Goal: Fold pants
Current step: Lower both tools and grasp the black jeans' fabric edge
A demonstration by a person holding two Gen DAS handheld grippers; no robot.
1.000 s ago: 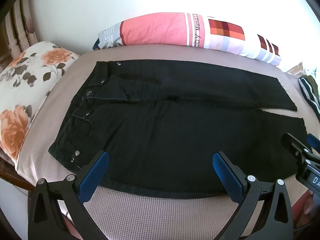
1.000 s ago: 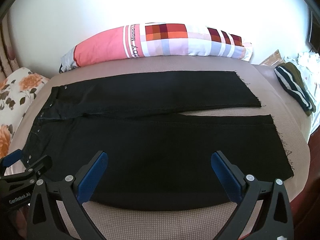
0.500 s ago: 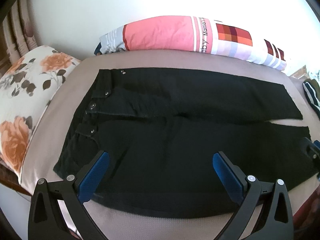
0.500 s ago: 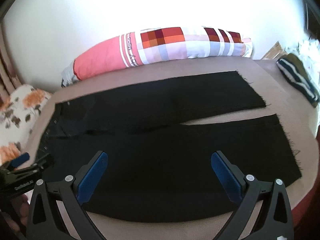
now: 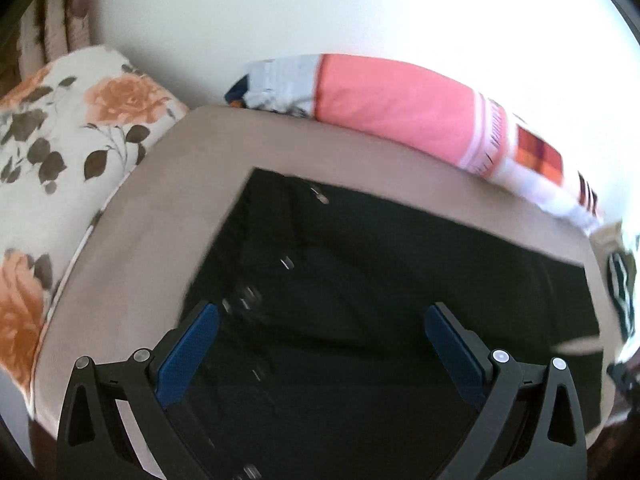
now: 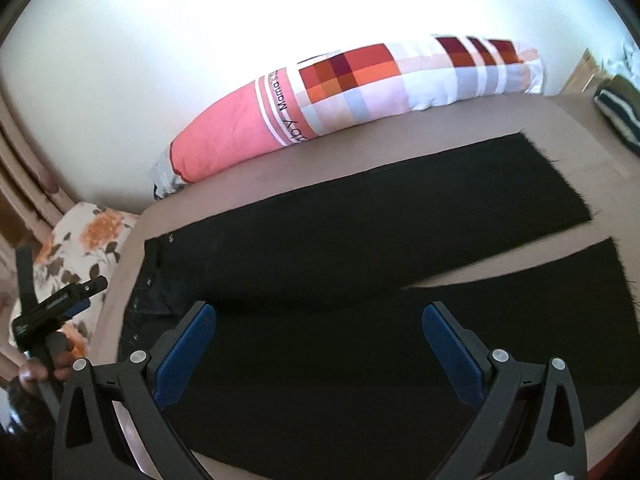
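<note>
A pair of black pants (image 6: 360, 280) lies spread flat on the taupe bed (image 6: 420, 136), waistband toward the floral cushion (image 5: 60, 152) at the left and the two legs running right, parted by a narrow wedge of bedding near the hems. The left tool (image 5: 320, 344) hangs over the waistband end with its blue-padded fingers (image 5: 188, 352) spread wide and holding nothing, and the right tool (image 6: 318, 342) hangs likewise wide apart and empty over the nearer leg. A long pink-and-checked bolster pillow (image 6: 360, 92) lies along the white wall (image 6: 200, 40) behind the pants, and a dark striped garment (image 6: 618, 108) sits at the bed's far right edge.
</note>
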